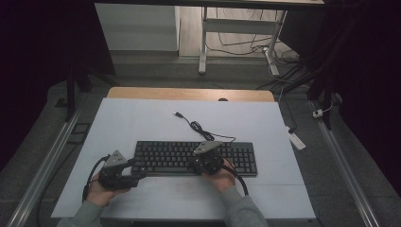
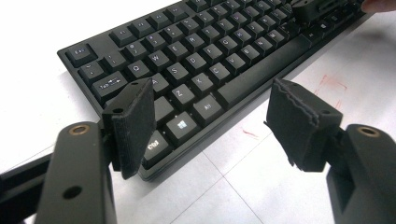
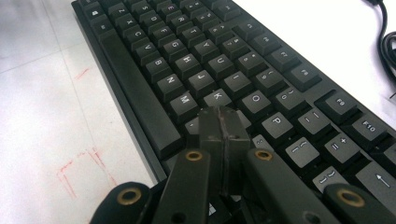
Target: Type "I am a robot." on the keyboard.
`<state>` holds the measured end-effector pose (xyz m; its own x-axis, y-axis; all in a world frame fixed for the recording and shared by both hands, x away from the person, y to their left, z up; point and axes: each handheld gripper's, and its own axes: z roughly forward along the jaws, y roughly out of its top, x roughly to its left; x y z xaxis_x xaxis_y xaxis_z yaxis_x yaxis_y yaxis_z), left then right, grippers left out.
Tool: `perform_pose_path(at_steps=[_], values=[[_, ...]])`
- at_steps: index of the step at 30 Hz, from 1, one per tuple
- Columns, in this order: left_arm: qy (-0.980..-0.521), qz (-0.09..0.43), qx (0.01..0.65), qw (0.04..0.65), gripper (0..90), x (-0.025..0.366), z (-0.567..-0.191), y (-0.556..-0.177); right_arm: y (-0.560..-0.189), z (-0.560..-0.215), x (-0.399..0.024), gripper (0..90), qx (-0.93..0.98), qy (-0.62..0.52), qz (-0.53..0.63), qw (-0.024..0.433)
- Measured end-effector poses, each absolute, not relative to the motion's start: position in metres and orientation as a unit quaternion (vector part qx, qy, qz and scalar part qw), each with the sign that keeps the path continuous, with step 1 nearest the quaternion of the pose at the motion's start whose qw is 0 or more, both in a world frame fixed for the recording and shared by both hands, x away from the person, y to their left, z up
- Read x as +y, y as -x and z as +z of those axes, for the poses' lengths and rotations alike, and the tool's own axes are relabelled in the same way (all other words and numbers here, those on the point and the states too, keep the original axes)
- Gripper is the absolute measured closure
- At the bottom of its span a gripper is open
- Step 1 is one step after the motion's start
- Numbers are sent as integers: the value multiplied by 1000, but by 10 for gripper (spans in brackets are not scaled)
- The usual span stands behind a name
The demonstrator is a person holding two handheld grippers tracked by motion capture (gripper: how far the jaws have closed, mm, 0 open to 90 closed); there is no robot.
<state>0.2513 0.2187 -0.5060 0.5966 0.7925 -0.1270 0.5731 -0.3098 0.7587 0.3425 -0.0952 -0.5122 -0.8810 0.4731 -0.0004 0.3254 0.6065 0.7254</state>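
right claw point(image 3: 223, 122): closed, empty, over keyboard point(image 3: 196, 60); left claw point(image 2: 210, 116): wide, keyboard's corner

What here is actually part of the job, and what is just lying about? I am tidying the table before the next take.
In use:
- keyboard
- right gripper, shut, over the keys near K
- left gripper, open at the keyboard's left end

Lying about:
- keyboard's unplugged cable
- white power strip on the floor
- red marks on the table

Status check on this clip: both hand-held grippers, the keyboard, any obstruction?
Left hand-held gripper open, at keyboard left end. Right hand-held gripper shut, tips over the keys near K. Keyboard cable coiled behind, clear.
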Motion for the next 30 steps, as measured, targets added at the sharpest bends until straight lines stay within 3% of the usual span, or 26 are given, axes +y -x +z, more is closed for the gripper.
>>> perform_pose_path(at_steps=[14, 23, 30], values=[[-796, 138, 429, 403, 325, 219, -506, -252, -340, -509, -98, 893, 883, -221, 399, 109], [-796, 137, 431, 402, 324, 220, -507, -252, -335, -496, -130, 597, 860, -243, 428, 136], [-796, 138, 432, 400, 322, 220, -508, -252, -327, -492, -169, 481, 847, -258, 437, 159]])
